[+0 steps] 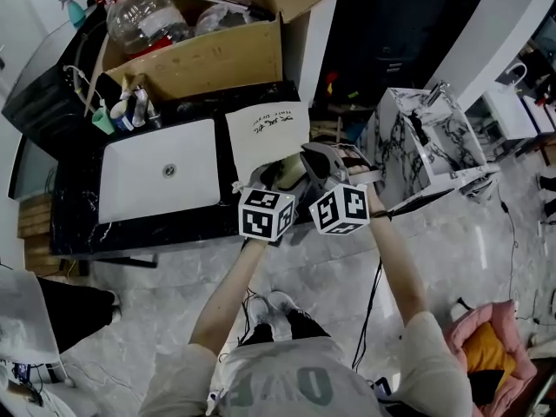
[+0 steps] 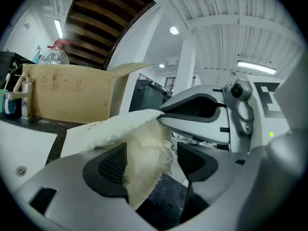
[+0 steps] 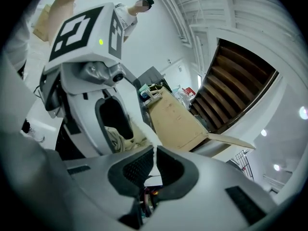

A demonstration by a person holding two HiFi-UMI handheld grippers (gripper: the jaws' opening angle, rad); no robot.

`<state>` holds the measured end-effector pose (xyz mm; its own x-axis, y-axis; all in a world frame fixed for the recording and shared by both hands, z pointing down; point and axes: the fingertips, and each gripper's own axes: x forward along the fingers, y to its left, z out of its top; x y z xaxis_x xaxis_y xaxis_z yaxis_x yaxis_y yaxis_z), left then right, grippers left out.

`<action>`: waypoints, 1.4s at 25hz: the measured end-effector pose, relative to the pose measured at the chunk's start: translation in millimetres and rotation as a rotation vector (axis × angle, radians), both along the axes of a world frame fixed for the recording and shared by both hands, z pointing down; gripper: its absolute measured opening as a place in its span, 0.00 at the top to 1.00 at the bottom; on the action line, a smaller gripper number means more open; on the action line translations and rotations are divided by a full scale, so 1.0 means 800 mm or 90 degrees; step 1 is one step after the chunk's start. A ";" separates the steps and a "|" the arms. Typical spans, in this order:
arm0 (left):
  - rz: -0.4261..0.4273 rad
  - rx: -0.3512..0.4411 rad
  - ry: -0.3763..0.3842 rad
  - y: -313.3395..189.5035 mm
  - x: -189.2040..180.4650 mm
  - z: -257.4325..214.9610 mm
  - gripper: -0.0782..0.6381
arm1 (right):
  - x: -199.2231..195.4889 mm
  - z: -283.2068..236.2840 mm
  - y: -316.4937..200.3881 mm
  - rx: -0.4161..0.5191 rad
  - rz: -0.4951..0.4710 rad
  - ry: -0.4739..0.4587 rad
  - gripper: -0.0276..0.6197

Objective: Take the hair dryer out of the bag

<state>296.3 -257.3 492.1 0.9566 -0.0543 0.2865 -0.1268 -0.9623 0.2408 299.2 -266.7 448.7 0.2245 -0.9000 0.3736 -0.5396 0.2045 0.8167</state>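
Observation:
A white cloth bag (image 1: 261,133) lies flat on the black counter (image 1: 74,211), to the right of the sink. No hair dryer shows; the bag's inside is hidden. Both grippers meet at the bag's near edge. My right gripper (image 1: 320,165) is shut on a thin fold of that edge, and in the right gripper view the pale cloth (image 3: 153,150) sits pinched between its pads. My left gripper (image 2: 153,162) stands open, with a bunched flap of the bag (image 2: 139,162) hanging between its jaws against the left pad (image 2: 111,166). The right gripper (image 2: 161,114) shows just beyond it.
A white sink (image 1: 161,176) takes up the counter's left half, with a tap and bottles (image 1: 129,107) behind it. An open cardboard box (image 1: 204,63) holding a clear plastic bottle (image 1: 143,16) stands at the back. A marble-patterned cabinet (image 1: 426,146) stands to the right.

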 end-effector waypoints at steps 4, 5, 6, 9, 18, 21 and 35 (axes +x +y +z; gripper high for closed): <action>-0.049 0.019 -0.015 -0.034 0.006 0.003 0.42 | -0.002 0.002 -0.001 -0.001 -0.004 -0.002 0.89; -0.065 0.024 -0.025 -0.044 0.007 0.006 0.42 | -0.003 0.002 -0.001 -0.002 -0.007 -0.003 0.89; -0.080 0.029 -0.037 -0.053 0.009 0.009 0.42 | -0.004 0.003 -0.002 -0.003 -0.009 -0.004 0.89; -0.115 0.031 -0.075 -0.072 0.015 0.023 0.42 | -0.009 0.005 -0.006 -0.004 -0.018 -0.006 0.89; -0.141 0.003 -0.146 -0.097 0.036 0.063 0.42 | -0.018 0.013 -0.013 0.000 -0.030 -0.025 0.89; -0.136 0.002 -0.168 -0.098 0.046 0.074 0.42 | -0.016 0.015 -0.012 0.001 -0.027 -0.035 0.89; -0.119 -0.049 -0.309 -0.120 0.056 0.129 0.42 | -0.001 0.042 -0.009 -0.011 0.004 -0.082 0.89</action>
